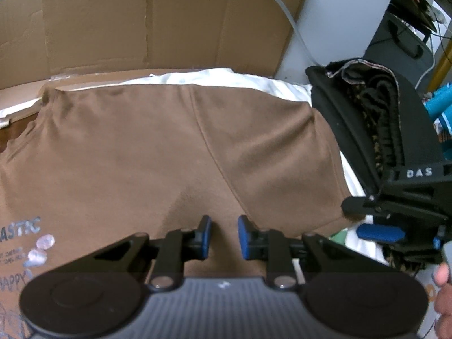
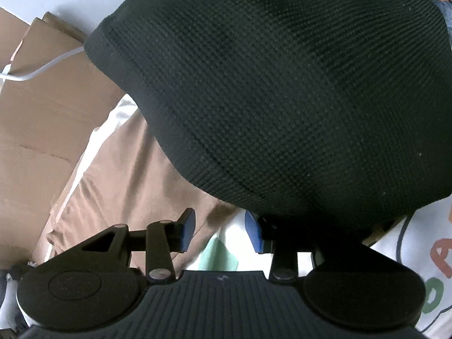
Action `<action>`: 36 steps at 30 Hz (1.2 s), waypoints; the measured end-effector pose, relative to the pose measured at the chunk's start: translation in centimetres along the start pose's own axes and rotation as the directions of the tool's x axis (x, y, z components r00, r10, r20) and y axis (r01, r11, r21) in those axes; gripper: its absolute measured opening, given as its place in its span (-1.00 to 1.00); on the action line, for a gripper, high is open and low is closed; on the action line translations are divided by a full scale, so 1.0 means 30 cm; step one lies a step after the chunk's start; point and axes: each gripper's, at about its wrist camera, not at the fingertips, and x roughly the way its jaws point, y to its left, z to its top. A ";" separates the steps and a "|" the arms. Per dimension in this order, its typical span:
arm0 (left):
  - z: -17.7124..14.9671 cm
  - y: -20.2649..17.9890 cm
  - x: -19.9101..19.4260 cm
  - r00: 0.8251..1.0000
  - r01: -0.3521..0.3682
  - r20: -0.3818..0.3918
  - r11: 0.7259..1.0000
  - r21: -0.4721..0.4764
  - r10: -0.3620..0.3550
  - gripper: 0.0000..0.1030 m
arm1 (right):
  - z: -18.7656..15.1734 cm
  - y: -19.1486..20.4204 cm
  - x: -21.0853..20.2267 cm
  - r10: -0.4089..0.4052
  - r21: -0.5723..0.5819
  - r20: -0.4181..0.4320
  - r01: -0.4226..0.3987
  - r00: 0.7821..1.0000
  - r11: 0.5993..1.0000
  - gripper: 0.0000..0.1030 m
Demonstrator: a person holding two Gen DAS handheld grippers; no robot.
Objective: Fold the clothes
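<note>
A brown T-shirt [image 1: 169, 141] with pale printed lettering at its left lies spread flat on a white sheet [image 1: 197, 75]. My left gripper [image 1: 224, 237] hovers low over the shirt's near part, its blue pads a narrow gap apart with only shirt cloth showing beneath. At the right, a black mesh garment [image 1: 353, 118] with a patterned lining drapes over my right gripper [image 1: 358, 220]. In the right wrist view the same black garment [image 2: 282, 99] fills the upper picture and covers the right finger. The right gripper [image 2: 220, 233] stands open, the brown shirt [image 2: 118, 175] and sheet showing through its gap.
Flattened cardboard [image 1: 141, 22] leans against the wall behind the bed, with a grey cable [image 1: 299, 31] running down it. A dark case [image 1: 401, 39] stands at the far right. A person's hand [image 1: 443, 296] holds the right gripper. White printed fabric [image 2: 423, 254] lies at the right.
</note>
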 end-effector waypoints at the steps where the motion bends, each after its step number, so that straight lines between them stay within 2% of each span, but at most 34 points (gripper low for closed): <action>1: -0.001 -0.001 0.000 1.000 -0.001 0.000 1.000 0.003 0.001 -0.58 | -0.001 0.001 0.006 -0.001 0.007 0.007 0.001 1.000 1.000 -0.10; 7: -0.001 -0.006 0.005 1.000 -0.011 -0.007 1.000 0.013 0.011 -0.59 | -0.001 0.021 0.041 -0.002 0.051 0.053 -0.001 0.999 0.999 -0.10; 9: 0.001 -0.007 0.003 1.000 -0.013 -0.008 1.000 0.016 0.013 -0.59 | -0.003 0.021 0.048 -0.003 0.069 0.062 -0.002 0.998 0.998 -0.25; 11: 0.003 -0.008 0.001 1.000 -0.014 -0.009 1.000 0.022 0.014 -0.59 | -0.010 0.023 0.048 -0.022 0.074 0.061 0.017 0.998 0.997 -0.63; 13: 0.004 -0.008 -0.001 1.000 -0.014 -0.008 1.000 0.025 0.014 -0.59 | -0.019 0.026 0.046 -0.026 0.051 0.066 0.022 0.998 0.998 -0.84; 14: 0.003 -0.007 -0.001 1.000 -0.014 -0.008 1.000 0.026 0.014 -0.59 | -0.023 0.026 0.044 -0.025 0.040 0.069 0.023 0.997 0.999 -0.88; 24: -0.003 0.001 0.000 1.000 -0.005 -0.011 1.000 0.026 0.005 -0.59 | -0.089 0.102 -0.052 0.005 -0.107 0.155 0.011 0.988 0.994 -0.91; 27: -0.004 0.006 -0.001 1.000 -0.002 -0.011 1.000 0.028 0.002 -0.59 | -0.056 0.107 -0.064 0.013 -0.130 0.180 0.011 0.984 0.991 -0.91; 31: -0.005 0.010 0.001 1.000 0.002 -0.012 1.000 0.023 -0.002 -0.59 | -0.044 0.085 -0.038 0.053 -0.114 0.155 -0.036 0.986 0.993 -0.90; 36: -0.008 0.013 0.004 1.000 0.005 -0.011 1.000 0.022 -0.005 -0.59 | -0.040 0.009 0.007 0.061 -0.019 0.090 -0.060 0.994 0.998 -0.80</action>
